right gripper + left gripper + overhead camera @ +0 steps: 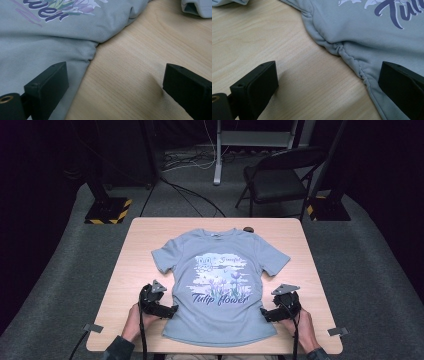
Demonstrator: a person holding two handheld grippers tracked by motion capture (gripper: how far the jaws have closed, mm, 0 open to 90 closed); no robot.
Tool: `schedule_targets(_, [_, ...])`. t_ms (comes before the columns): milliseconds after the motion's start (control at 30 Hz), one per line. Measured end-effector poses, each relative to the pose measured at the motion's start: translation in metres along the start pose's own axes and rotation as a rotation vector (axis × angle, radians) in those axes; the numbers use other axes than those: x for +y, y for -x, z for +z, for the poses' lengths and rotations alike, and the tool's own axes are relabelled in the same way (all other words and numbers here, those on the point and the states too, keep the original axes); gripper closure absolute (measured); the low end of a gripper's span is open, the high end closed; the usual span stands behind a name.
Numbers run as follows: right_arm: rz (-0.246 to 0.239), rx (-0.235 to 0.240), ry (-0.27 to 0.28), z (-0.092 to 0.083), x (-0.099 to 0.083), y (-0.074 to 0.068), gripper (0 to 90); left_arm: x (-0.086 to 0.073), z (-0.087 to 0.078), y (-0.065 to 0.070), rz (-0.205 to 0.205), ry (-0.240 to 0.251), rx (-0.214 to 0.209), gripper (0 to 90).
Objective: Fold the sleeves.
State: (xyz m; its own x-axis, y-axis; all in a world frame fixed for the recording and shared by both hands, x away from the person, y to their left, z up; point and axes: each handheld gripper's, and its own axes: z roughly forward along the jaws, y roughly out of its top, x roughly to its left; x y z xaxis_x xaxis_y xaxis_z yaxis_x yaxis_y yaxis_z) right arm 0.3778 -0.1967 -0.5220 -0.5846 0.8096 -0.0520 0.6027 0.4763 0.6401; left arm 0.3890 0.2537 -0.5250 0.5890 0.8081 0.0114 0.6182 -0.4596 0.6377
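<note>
A light blue T-shirt (220, 280) with a "Tulip flower" print lies flat, front up, in the middle of the wooden table (140, 245). My left gripper (172, 311) sits low at the shirt's left side seam, open, its jaws straddling the puckered edge of the shirt (347, 53). My right gripper (264, 314) is at the shirt's right side seam, open too, one jaw over the fabric (50, 47) and the other over bare wood. Neither holds anything.
A black folding chair (280, 177) stands behind the table. A small dark object (248, 229) lies near the far table edge by the collar. Metal clips (93, 328) (336, 331) sit at the near corners. Stand bases with hazard tape (107, 212) flank the floor behind.
</note>
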Motion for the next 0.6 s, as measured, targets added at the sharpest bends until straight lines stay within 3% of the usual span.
schedule_targets(600, [-0.028, 0.019, -0.005, -0.0033, -0.0029, -0.0057, 5.4, -0.0058, -0.0053, 0.0038, 0.014, -0.007, -0.009, 2.5])
